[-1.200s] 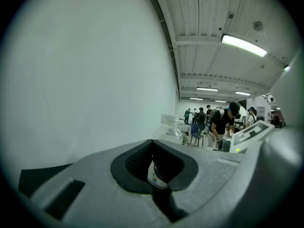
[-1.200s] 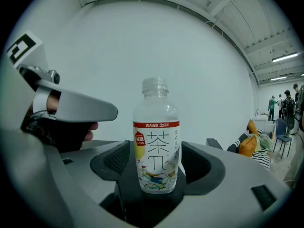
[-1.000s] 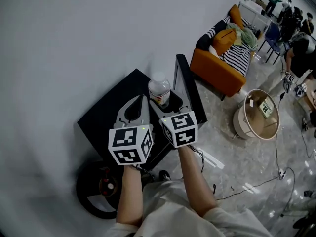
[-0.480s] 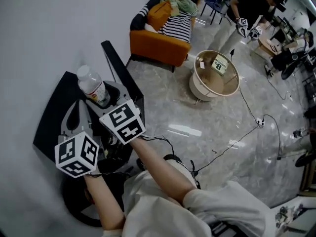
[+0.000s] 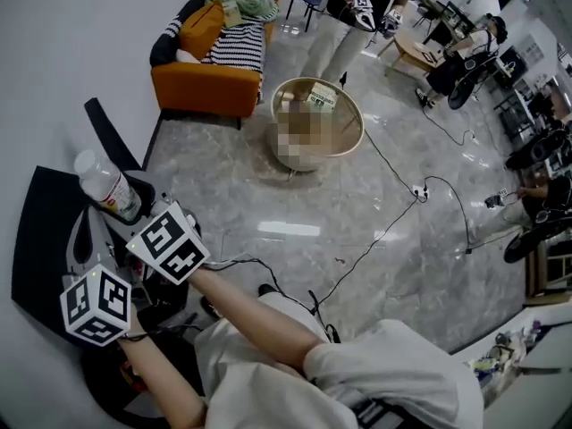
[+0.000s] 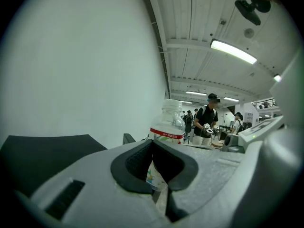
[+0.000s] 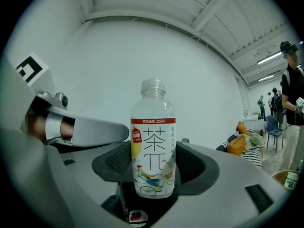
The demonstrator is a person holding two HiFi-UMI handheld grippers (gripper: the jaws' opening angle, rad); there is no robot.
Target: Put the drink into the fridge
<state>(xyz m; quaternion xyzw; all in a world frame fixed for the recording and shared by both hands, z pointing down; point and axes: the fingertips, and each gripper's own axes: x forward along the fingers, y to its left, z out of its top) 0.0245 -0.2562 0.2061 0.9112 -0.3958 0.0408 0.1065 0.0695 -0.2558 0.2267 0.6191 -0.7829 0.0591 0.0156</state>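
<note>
Two grippers: your right gripper (image 5: 136, 211) clasps the tea bottle (image 5: 105, 186); your left gripper (image 6: 152, 142) is closed on nothing.

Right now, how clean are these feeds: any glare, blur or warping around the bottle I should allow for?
Right gripper view: bottle sharp, evenly lit, print crisp; black fisheye corners. Left gripper view: ceiling lamp blows out bright; bottle half hidden behind the left tool. Head view: strong fisheye bending; pale glare streak on the floor.
</note>
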